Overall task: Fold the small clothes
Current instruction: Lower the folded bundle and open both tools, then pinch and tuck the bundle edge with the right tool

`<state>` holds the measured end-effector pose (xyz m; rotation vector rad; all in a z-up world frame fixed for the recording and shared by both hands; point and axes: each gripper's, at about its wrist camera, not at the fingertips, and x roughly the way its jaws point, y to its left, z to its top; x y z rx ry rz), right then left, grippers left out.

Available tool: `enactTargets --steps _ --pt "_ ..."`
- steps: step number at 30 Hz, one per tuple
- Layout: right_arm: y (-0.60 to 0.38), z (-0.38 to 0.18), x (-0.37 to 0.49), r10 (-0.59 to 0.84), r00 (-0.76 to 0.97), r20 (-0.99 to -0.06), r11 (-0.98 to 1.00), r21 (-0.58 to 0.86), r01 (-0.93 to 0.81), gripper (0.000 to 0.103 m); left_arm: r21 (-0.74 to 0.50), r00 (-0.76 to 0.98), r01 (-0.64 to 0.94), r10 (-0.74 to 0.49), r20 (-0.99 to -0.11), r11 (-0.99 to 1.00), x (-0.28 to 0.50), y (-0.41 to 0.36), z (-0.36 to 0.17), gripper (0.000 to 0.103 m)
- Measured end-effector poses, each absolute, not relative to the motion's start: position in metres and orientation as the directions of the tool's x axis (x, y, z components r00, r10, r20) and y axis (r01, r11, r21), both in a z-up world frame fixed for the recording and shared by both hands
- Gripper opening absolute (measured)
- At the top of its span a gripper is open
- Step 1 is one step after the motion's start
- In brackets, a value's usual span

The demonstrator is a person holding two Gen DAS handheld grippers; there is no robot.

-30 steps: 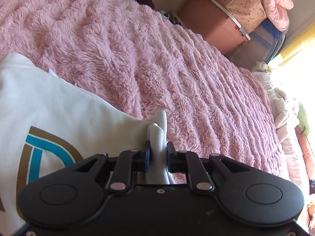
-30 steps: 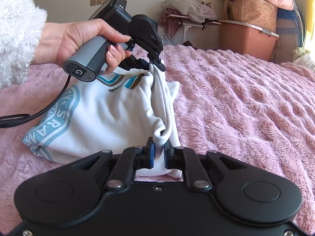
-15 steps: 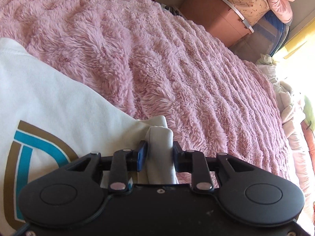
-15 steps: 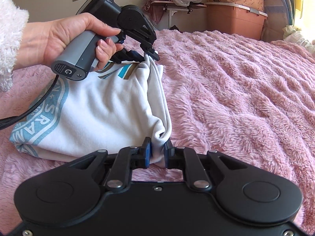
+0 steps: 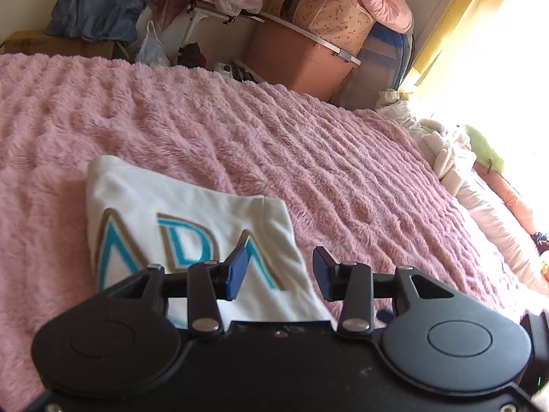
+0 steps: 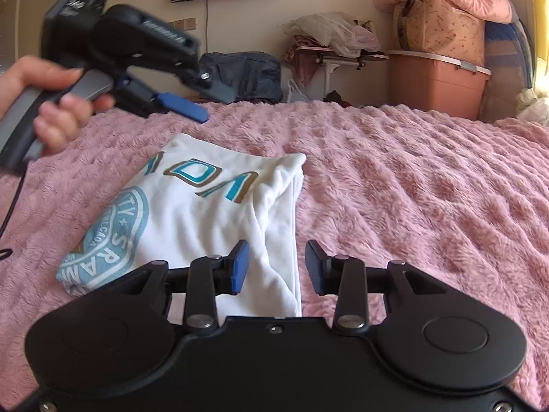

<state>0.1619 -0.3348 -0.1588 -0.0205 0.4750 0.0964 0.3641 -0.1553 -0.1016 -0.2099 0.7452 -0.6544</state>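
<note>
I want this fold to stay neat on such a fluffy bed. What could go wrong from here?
1. The white shirt lies folded, but its right edge is bunched; on the plush pink blanket it may spring open.
2. The right gripper, its jaws opening, sits low over that edge and might snag it when lifting.
3. The left gripper, raised and also opening, holds nothing down.

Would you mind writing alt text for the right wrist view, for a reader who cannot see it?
A folded white T-shirt with a teal and tan print lies on a fluffy pink blanket, released. The right hand-held gripper has its jaws opening over the shirt's near edge, gripping nothing. At upper left a hand holds the left hand-held gripper above the shirt, empty.
</note>
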Motion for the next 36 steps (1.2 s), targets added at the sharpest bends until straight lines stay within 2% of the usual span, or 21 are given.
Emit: enactTargets --steps 5,9,13,16,20,23,24,25,26,31,32,36 --pt "-0.352 -0.153 0.219 0.213 0.828 -0.519 0.977 0.117 -0.178 0.038 -0.287 0.567 0.486 -0.548 -0.615 0.826 0.284 -0.109 -0.136 0.044" --pt "-0.360 -0.162 0.251 0.242 0.782 -0.575 0.968 0.199 -0.153 0.039 -0.184 0.599 0.510 -0.500 -0.625 0.840 0.244 -0.103 -0.163 0.044" --pt "-0.357 -0.172 0.262 0.241 0.758 -0.606 0.967 0.221 -0.130 0.043 -0.045 0.635 0.536 -0.438 -0.636 0.843 0.223 -0.115 -0.185 0.044" --pt "-0.352 -0.174 0.260 0.233 0.760 -0.607 0.969 0.211 -0.128 0.044 -0.036 0.640 0.525 -0.422 -0.641 0.851 0.223 -0.121 -0.197 0.044" --pt "-0.346 -0.173 0.262 0.226 0.758 -0.611 0.972 0.190 -0.136 0.044 0.043 0.689 0.462 -0.328 -0.647 0.886 0.231 -0.131 -0.208 0.043" --pt "-0.344 -0.173 0.263 0.222 0.754 -0.618 0.974 0.183 -0.137 0.044 0.010 0.697 0.439 -0.334 -0.635 0.898 0.235 -0.129 -0.208 0.040" --pt "-0.344 -0.174 0.263 0.225 0.752 -0.620 0.973 0.186 -0.137 0.041 0.013 0.694 0.434 -0.325 -0.643 0.901 0.236 -0.131 -0.209 0.039" --pt "-0.345 -0.175 0.264 0.238 0.748 -0.620 0.969 0.201 -0.143 0.034 0.021 0.690 0.436 -0.319 -0.650 0.900 0.238 -0.133 -0.211 0.027" --pt "-0.345 -0.176 0.265 0.249 0.743 -0.621 0.966 0.213 -0.146 0.031 0.019 0.681 0.442 -0.322 -0.658 0.897 0.239 -0.135 -0.213 0.020" --pt "-0.347 -0.180 0.270 0.262 0.741 -0.618 0.960 0.249 -0.131 0.012 0.094 0.699 0.433 -0.268 -0.663 0.896 0.235 -0.148 -0.210 0.013" --pt "-0.347 -0.179 0.271 0.262 0.744 -0.614 0.959 0.255 -0.128 0.011 0.120 0.705 0.425 -0.245 -0.665 0.897 0.234 -0.150 -0.207 0.012" --pt "-0.349 -0.168 0.266 0.235 0.775 -0.586 0.967 0.219 -0.128 0.008 0.335 0.754 0.415 -0.114 -0.646 0.846 0.218 -0.171 -0.197 0.007"
